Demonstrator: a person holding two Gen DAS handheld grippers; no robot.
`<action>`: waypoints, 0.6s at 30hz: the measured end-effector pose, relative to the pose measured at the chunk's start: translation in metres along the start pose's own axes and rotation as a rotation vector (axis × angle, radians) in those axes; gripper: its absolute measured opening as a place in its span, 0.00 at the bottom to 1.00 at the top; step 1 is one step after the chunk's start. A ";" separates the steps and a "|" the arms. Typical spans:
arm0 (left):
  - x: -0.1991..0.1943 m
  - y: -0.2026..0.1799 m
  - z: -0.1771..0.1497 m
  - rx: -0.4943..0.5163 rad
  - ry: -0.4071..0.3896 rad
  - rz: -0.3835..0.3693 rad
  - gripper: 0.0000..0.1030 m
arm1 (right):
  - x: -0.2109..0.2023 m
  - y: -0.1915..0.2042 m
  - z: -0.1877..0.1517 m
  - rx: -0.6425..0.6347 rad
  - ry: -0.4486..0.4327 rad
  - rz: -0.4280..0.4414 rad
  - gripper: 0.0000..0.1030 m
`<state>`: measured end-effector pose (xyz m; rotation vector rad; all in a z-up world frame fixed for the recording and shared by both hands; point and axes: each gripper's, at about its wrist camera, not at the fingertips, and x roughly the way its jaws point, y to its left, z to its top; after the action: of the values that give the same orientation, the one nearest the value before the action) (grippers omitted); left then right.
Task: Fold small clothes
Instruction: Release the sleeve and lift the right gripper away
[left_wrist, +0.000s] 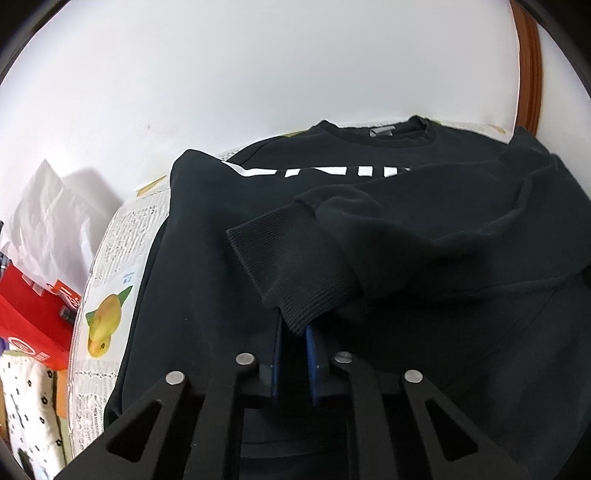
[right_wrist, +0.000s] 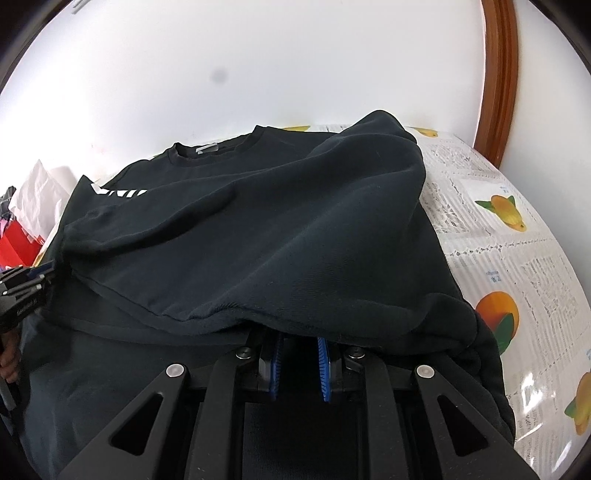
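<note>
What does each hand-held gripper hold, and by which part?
Both hold the black sweatshirt. The left hand-held gripper is shut on its ribbed sleeve cuff; the right hand-held gripper grips a folded-over fabric edge, its fingertips hidden beneath.

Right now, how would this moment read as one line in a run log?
step: folding sleeve inward | left gripper: shut on sleeve cuff | right gripper: shut on sweatshirt fold | surface: fruit-print tablecloth

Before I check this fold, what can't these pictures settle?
- Left wrist: left gripper tips, hidden by the sleeve cuff.
- Left wrist: white lettering on the black sweatshirt, lower half covered by the folded sleeve, unreadable.
- Right wrist: right gripper tips, hidden under a raised fabric edge.
- Right wrist: left gripper, cut off at the left edge.
</note>
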<state>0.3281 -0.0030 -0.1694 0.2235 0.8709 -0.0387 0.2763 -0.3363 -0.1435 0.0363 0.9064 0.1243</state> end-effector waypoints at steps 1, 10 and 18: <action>-0.002 0.003 0.000 -0.011 -0.006 -0.005 0.09 | 0.000 0.001 0.000 0.000 0.000 -0.002 0.16; -0.045 0.058 -0.008 -0.107 -0.080 0.058 0.08 | 0.000 0.005 0.001 -0.008 0.002 -0.016 0.15; -0.026 0.070 -0.038 -0.151 0.020 0.001 0.10 | -0.004 0.011 0.002 -0.018 0.038 -0.046 0.15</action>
<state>0.2914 0.0720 -0.1600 0.0829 0.8897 0.0308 0.2750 -0.3262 -0.1384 -0.0043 0.9437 0.0904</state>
